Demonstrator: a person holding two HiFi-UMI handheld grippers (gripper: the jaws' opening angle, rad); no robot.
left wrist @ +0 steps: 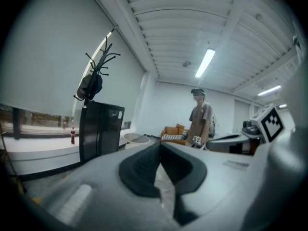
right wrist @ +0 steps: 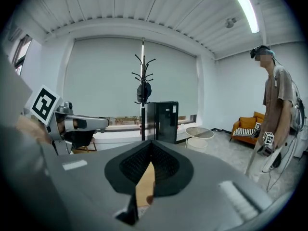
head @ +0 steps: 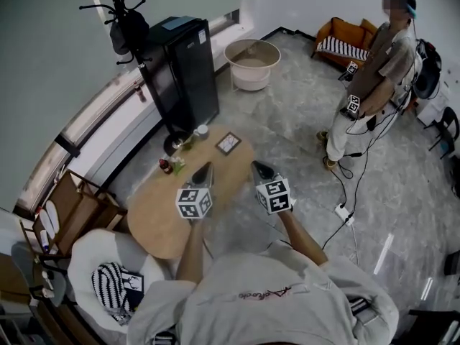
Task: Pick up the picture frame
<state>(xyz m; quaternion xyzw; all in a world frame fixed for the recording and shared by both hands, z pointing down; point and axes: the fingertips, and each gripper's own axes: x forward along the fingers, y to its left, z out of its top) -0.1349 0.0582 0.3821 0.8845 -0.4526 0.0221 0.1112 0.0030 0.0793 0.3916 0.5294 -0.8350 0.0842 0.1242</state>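
the head view looks steeply down from above the wearer's shoulders (head: 266,293) onto the oval light-wood counter (head: 154,218). the left gripper view sits close behind the left claw (left wrist: 161,146), the right gripper view behind the right claw (right wrist: 151,146), both facing almost level across the room. all three share the tall black fridge (head: 183,70) and the standing person in beige (head: 374,77).

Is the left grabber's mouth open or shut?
Shut. In its own view the left gripper has jaws meeting at the tips, nothing between them.
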